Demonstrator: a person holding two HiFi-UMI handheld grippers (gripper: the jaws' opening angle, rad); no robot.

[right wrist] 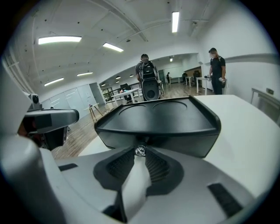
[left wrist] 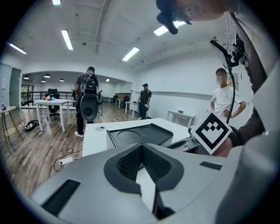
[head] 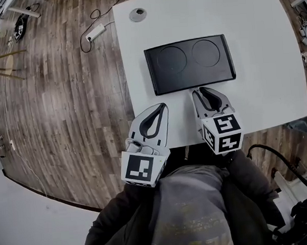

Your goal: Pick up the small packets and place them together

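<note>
Right hand-held gripper [head: 202,91] hovers at near edge of black tray [head: 188,63] on white table [head: 263,42], jaws slightly apart, shiny speck [right wrist: 140,151] at tips unidentifiable. Left hand-held gripper [head: 162,107] just beside, jaws together, empty. Small packets in no view: locate first, then descend slowly.

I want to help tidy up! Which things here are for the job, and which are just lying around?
For the job: left gripper, right gripper, maybe the black tray. No packets clearly seen.

Lying about: power strip, floor cable, round table cap.
</note>
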